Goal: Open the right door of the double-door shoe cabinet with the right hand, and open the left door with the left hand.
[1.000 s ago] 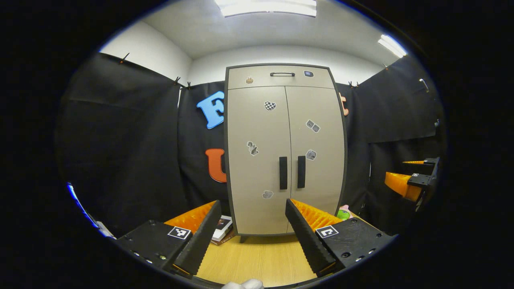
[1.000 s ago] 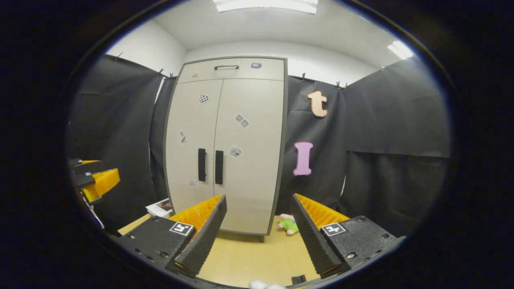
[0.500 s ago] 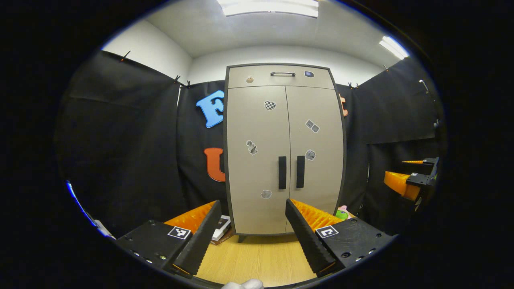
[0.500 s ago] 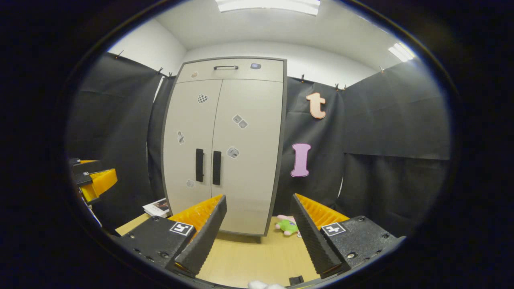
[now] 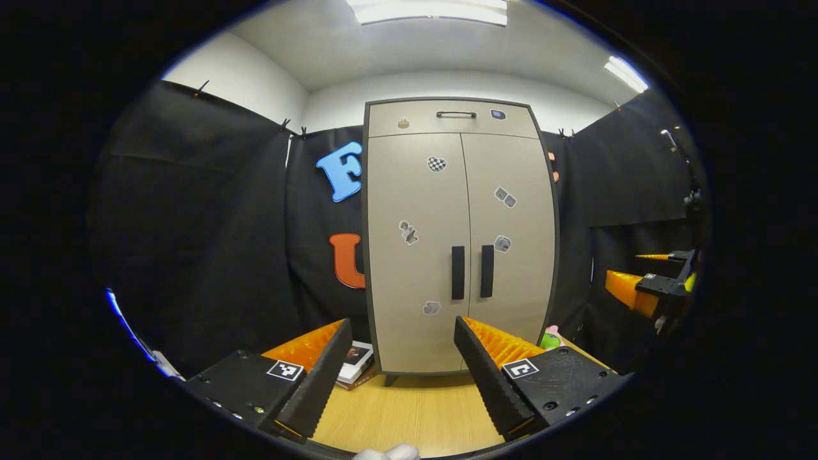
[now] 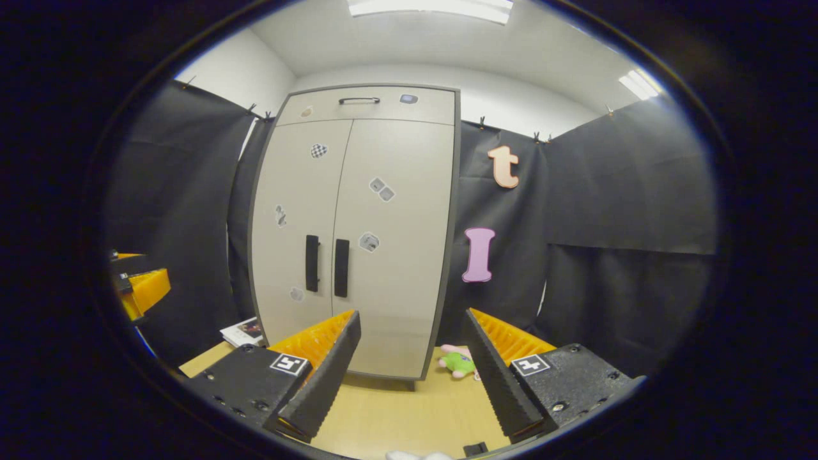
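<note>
Black-draped booth, white ceiling with strip lights. Tall beige double-door shoe cabinet (image 5: 460,236) with dark frame stands on the pale wood floor (image 5: 409,415) against the back cloth, both doors closed, black vertical handles (image 5: 457,273) side by side. Left gripper (image 5: 396,364) and right gripper (image 6: 409,358) spread wide, empty, well short of it. Books (image 5: 355,364) left of base; green plush toy (image 6: 459,362) right.

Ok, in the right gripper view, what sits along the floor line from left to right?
Left gripper → stacked books → beige double-door shoe cabinet → green and pink plush toy.
</note>
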`<state>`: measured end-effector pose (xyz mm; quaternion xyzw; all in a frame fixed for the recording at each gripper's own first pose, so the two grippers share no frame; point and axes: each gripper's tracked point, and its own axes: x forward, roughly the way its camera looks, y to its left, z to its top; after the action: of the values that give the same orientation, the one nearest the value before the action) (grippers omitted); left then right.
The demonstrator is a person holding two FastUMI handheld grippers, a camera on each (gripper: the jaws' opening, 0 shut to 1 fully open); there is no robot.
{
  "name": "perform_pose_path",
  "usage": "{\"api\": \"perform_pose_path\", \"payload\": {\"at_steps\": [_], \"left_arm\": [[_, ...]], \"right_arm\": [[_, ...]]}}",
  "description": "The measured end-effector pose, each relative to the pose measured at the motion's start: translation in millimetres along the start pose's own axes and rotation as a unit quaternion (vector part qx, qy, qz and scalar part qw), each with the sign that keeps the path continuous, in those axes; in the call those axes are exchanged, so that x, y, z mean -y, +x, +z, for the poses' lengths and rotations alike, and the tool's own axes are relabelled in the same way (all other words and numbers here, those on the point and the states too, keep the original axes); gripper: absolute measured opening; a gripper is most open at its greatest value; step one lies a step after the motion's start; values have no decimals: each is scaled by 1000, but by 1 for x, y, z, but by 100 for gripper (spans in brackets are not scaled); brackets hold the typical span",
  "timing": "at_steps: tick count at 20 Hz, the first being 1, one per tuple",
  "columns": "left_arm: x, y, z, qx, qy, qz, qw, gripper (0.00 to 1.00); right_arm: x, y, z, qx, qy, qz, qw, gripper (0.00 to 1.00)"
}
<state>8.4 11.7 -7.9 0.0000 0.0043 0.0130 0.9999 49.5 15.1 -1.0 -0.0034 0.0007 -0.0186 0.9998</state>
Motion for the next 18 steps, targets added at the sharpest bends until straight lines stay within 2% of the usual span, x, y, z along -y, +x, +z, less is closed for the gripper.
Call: {"api": "perform_pose_path", "payload": {"at_steps": [9,16,18], "left_arm": [[-25,-5,-18,-18,-5,49,999,97],[-42,-10,-21,-25,-10,91,995,97],[-46,-11,-21,-27,-9,105,994,97]], "right_arm": [[-79,111,9,11,12,31,999,100],[-124,214,12,13,-1,18,1000,99],[-132,238,5,-6,9,19,1000,94]]}}
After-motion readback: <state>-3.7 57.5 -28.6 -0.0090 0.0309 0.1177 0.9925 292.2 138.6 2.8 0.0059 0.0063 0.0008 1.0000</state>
